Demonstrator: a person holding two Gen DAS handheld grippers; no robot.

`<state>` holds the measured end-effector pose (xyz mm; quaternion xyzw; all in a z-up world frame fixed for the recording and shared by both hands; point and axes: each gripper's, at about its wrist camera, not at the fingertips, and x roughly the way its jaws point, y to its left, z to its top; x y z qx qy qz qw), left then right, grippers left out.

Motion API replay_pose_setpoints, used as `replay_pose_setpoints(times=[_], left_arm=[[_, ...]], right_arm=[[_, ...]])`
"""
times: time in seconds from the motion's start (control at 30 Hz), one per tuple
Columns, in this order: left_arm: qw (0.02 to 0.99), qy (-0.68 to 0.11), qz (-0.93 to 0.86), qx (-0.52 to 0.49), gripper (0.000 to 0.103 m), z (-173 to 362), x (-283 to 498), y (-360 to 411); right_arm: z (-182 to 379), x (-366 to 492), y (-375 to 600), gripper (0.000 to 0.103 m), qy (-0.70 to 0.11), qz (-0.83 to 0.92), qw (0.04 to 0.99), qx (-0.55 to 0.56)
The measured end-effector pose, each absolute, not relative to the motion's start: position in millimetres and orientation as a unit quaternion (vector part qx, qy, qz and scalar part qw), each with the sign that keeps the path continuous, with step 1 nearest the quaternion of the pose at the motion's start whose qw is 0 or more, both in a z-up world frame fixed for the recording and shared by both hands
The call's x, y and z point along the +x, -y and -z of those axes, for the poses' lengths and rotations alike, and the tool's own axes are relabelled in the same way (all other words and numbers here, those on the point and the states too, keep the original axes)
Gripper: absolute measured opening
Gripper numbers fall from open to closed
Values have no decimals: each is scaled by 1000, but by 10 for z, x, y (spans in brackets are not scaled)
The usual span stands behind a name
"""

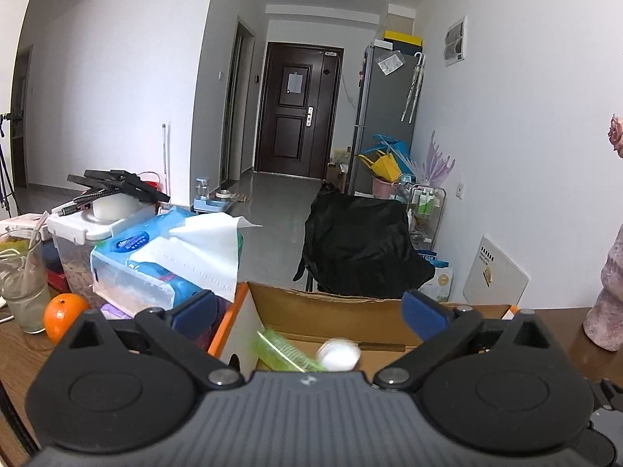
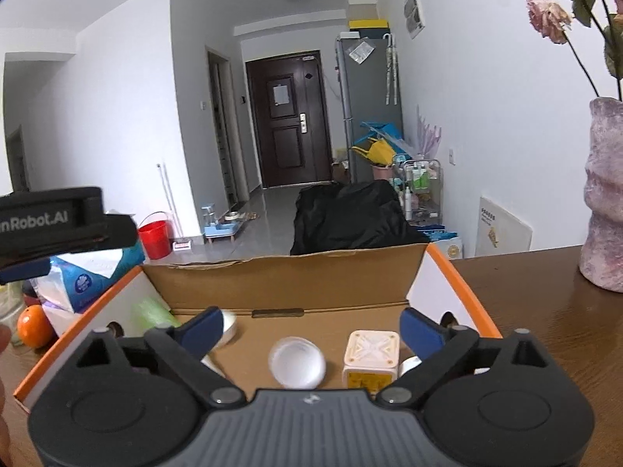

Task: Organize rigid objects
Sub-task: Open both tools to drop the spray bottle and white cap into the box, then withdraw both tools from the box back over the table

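An open cardboard box with orange-edged white sides (image 2: pixel 296 284) stands on the wooden table; it also shows in the left wrist view (image 1: pixel 350 311). In it lie a green comb (image 1: pixel 284 350), a white round lid (image 1: pixel 338 354), a clear round lid (image 2: pixel 296 362), a cream cube with yellow sides (image 2: pixel 372 358) and a white round thing (image 2: pixel 227 327). My right gripper (image 2: pixel 309 329) is open and empty above the box. My left gripper (image 1: pixel 309 311) is open and empty over the box's left part; its body shows at the left of the right wrist view (image 2: pixel 58 225).
Left of the box lie a blue tissue pack (image 1: pixel 163 264), an orange (image 1: pixel 64 317), a glass (image 1: pixel 23 284) and a plastic container (image 1: pixel 85 249). A pink vase (image 2: pixel 605 194) stands at the right on the table (image 2: pixel 545 311). A black-draped chair (image 1: pixel 362 249) stands behind the table.
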<state>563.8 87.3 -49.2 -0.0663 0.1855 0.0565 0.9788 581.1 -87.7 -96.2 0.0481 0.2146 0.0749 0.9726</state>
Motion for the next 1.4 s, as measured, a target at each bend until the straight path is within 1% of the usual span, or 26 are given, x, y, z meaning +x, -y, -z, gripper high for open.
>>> replay_pose_setpoints(times=[0.57,0.83,1.4], left_arm=[[976,-192,-59,-81,103,440,5561,-981],[978,-187,-60,-74,103,411,5391,-965],[979,-188,-50,-52,103,424,4868,-858]], right_arm=[[922,5671,951,101,-202,-74,976,45],[872,5452,1028,103,-191,-69,978,43],[848,4962,1200,103,-187,-58,980,36]])
